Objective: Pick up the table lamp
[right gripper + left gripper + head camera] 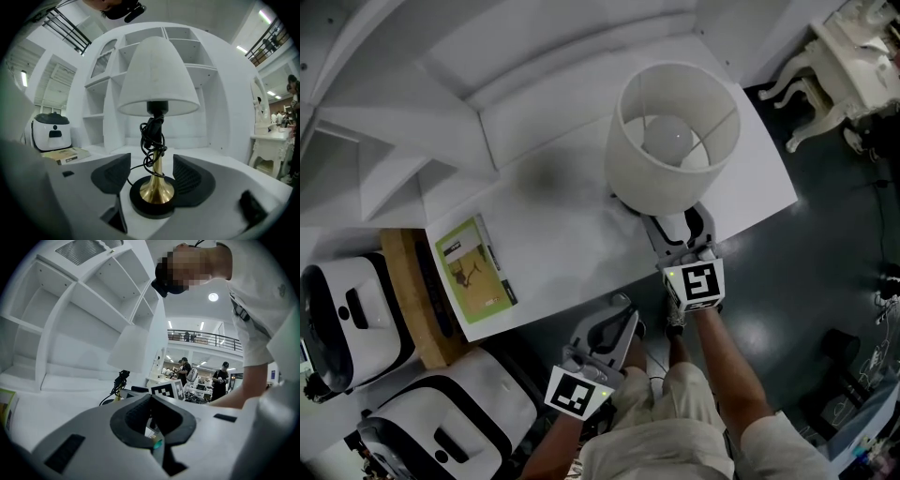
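Starting at the left, two white appliances point(356, 323) stand on the floor, partly cut off by the picture's edge. A book point(473, 270) lies flat close to the front left corner of the white table point(562, 225). A broad bare stretch of tabletop separates it from the table lamp point(675, 141). The shelf unit point(412, 122) closes off the table's back edge. The left gripper point(622, 309) hangs just at the front edge, its jaws together with nothing between them. The table lamp stands near the front edge toward the table's right end, with some bare top to its right. The right gripper point(677, 223) reaches in over that edge. Its jaws are spread wide on either side of the brass stem point(156, 178) and black base point(151, 202), with the pads clear of both. A cord point(152, 136) is wound round the stem. From above, the shade point(636, 178) hides the stem, the base and the right gripper's fingertips. An ornate side table point(853, 56) is cut off at the far right.
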The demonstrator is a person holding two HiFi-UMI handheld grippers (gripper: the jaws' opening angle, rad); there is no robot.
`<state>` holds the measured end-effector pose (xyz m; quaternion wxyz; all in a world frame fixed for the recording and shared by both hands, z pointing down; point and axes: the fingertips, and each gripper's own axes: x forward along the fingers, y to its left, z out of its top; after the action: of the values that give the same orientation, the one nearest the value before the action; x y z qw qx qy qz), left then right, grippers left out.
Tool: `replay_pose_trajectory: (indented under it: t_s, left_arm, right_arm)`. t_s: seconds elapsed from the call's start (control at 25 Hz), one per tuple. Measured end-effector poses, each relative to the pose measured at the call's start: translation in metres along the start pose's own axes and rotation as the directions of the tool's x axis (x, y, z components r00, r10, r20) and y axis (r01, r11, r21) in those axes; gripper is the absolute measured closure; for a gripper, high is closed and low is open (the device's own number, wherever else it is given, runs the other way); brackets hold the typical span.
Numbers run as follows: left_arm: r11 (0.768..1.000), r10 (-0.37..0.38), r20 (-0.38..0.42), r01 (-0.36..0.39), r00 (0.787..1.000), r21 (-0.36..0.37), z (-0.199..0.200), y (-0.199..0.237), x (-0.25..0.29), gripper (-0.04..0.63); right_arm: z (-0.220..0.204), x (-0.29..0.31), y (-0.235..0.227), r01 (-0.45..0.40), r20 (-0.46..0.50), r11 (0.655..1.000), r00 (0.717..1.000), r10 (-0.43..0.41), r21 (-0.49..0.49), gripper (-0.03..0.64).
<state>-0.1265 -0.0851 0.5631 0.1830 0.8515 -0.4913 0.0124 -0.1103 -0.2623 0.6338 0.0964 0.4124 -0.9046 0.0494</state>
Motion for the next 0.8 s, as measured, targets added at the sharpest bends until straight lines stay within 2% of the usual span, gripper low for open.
replay_pose_trajectory:
  t_s: [0.36, 0.8]
  left_arm:
    - [1.0, -0.005, -0.038, 0.006, 0.999, 0.02, -0.007, 0.003, -0.005, 0.584]
    - [1.0, 0.007, -0.038, -0.007, 0.999, 0.017, -0.005, 0.007, -0.006, 0.584]
  right_arm:
    - [0.004, 0.034, -0.004, -0.011, 0.034, 1.0, 0.999, 0.012, -0.027, 0.337]
    - [0.013, 0.066, 0.0, -0.059, 0.048, 0.997, 0.997, 0.062, -0.052, 0.339]
